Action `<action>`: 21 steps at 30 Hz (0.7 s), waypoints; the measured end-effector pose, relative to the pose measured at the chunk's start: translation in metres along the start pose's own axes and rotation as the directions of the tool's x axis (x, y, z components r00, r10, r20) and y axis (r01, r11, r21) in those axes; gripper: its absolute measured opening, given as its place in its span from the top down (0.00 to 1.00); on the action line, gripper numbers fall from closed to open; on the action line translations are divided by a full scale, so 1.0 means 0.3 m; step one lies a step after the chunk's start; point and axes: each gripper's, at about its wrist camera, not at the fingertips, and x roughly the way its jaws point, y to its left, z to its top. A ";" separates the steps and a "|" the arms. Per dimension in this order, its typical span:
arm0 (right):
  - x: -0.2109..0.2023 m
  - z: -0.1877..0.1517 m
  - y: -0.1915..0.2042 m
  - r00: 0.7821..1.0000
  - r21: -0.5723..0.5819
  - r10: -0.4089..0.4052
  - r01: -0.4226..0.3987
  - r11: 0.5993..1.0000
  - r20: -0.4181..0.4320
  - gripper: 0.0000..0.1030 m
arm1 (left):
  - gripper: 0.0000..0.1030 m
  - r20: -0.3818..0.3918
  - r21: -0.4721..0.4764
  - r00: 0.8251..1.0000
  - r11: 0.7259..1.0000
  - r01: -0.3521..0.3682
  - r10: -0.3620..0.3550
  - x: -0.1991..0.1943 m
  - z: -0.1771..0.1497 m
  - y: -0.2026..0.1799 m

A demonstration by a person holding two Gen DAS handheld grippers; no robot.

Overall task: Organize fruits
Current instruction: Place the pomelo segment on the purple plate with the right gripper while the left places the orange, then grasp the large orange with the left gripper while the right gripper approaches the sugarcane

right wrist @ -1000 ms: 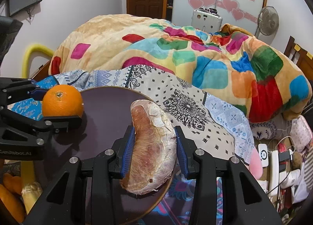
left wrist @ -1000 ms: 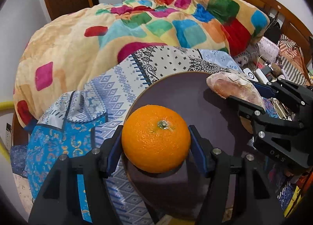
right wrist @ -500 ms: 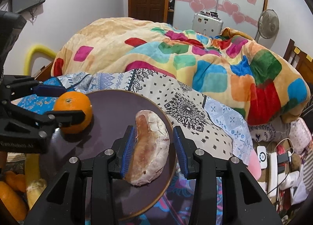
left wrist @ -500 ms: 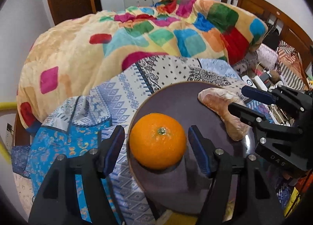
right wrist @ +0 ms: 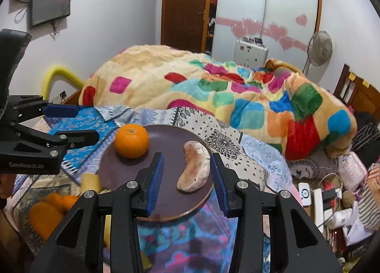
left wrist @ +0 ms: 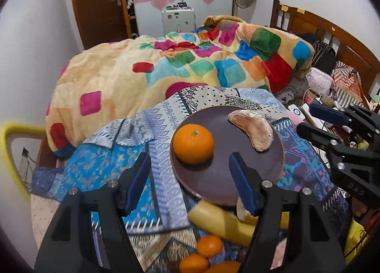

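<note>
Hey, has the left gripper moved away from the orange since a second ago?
Yes. The left gripper has pulled back and up from the orange, which sits on the dark plate; its jaws have just been opening and nothing is between them.

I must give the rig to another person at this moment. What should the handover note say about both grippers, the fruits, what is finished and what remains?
Left gripper: open, holds nothing; its jaws have just been opening, with nothing between them.
Right gripper: open, empty, clear of the pomelo segment.
On the dark plate: the orange on its left side, the pomelo segment on its right, apart from each other.
Done: both of these fruits are placed on the plate.
Left: the loose fruit pile in front of the plate, small oranges and a yellow fruit, is probably next. Details there are blurred.
</note>
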 end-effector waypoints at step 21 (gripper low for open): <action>-0.172 -0.236 0.129 0.997 -0.002 0.064 -0.064 0.998 -0.034 0.59 | 0.22 -0.055 -0.061 0.998 0.998 -0.027 0.023 -0.152 -0.347 -0.064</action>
